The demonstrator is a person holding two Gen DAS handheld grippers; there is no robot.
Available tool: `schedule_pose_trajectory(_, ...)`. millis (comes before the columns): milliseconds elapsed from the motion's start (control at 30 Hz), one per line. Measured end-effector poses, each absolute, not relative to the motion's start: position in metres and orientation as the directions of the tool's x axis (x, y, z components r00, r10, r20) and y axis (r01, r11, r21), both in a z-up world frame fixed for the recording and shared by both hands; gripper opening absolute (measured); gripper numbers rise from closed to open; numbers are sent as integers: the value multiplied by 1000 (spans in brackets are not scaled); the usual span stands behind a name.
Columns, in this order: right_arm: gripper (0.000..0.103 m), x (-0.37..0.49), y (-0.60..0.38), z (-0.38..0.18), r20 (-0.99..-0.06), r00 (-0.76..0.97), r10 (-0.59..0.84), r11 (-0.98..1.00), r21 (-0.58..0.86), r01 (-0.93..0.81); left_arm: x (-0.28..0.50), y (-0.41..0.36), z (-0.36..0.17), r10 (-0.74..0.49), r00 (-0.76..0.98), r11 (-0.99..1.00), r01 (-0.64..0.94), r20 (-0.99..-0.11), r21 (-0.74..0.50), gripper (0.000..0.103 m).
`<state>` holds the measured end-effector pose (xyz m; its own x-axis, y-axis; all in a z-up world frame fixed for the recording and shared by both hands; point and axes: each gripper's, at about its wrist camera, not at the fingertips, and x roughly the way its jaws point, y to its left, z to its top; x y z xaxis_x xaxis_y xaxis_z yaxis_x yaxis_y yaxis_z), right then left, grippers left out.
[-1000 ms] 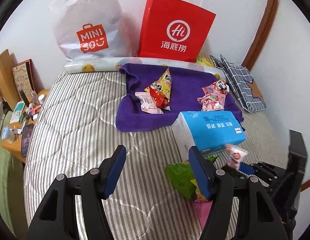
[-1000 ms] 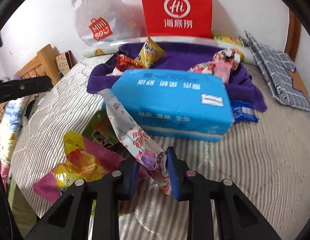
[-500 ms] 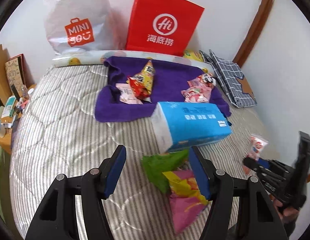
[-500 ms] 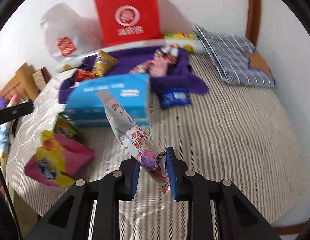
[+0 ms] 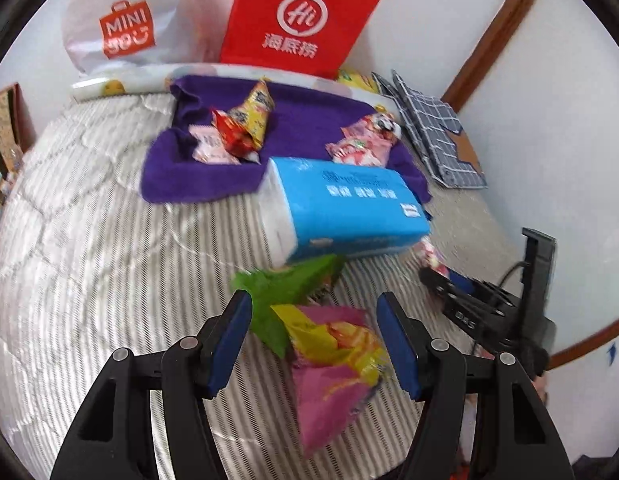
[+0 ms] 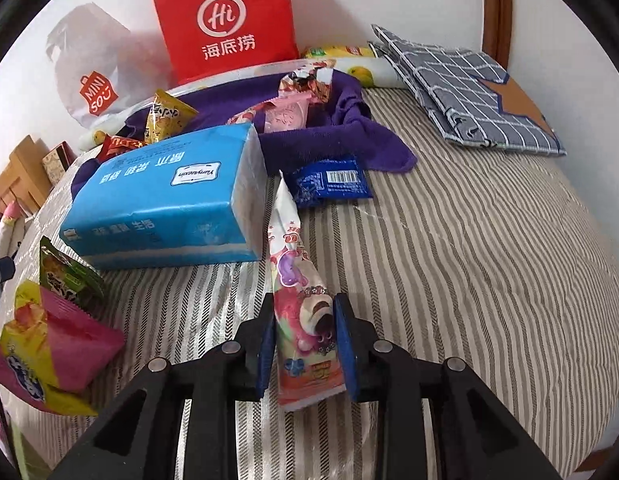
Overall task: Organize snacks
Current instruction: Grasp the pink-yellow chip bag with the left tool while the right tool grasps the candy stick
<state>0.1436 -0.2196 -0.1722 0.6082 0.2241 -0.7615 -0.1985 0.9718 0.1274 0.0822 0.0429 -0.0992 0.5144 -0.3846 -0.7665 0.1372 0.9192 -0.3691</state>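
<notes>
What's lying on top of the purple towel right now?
On the purple towel: a yellow-red snack pile and pink packets. The blue tissue pack hides its near edge.

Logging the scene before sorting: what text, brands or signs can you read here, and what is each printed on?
"MINISO": white plastic bag.
"Hi" and "海底捞": red paper bag.
"Yunyuxin", roughly; small and upside down: label on the blue tissue pack. Its white Chinese lines are upside down too, not surely readable.
Barcode, digits too small: dark blue packet.
Print on the other snack packets: too blurred or crumpled.
</notes>
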Motion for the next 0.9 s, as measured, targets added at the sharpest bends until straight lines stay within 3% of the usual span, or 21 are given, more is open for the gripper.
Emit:
schedule_pose_trajectory(133, 27, 143, -220, -174, -746, 625, 230, 970, 125, -208, 76, 32, -104, -415, 480, 908, 170, -773, -382, 69)
schedule_pose_trajectory(400, 26, 137, -221, -172, -742, 635, 213, 973, 99, -210, 67, 9, -125, -326, 439, 945, 176, -837, -276, 70)
schedule_pose_trajectory(567, 25, 131, -229, -169, -745, 630, 220, 973, 121, -197, 67, 6, -133, -348, 437, 938, 170, -829, -304, 70)
schedule_pose_trajectory(633, 25, 127, -231, -167, -740, 638, 215, 974, 117, -193, 65, 5, -133, -367, 431, 930, 182, -824, -320, 63)
schedule_pose_trajectory(900, 24, 118, -232, -167, -743, 637, 205, 977, 114, -182, 57, 3, -126, -369, 455, 929, 194, -810, -314, 56)
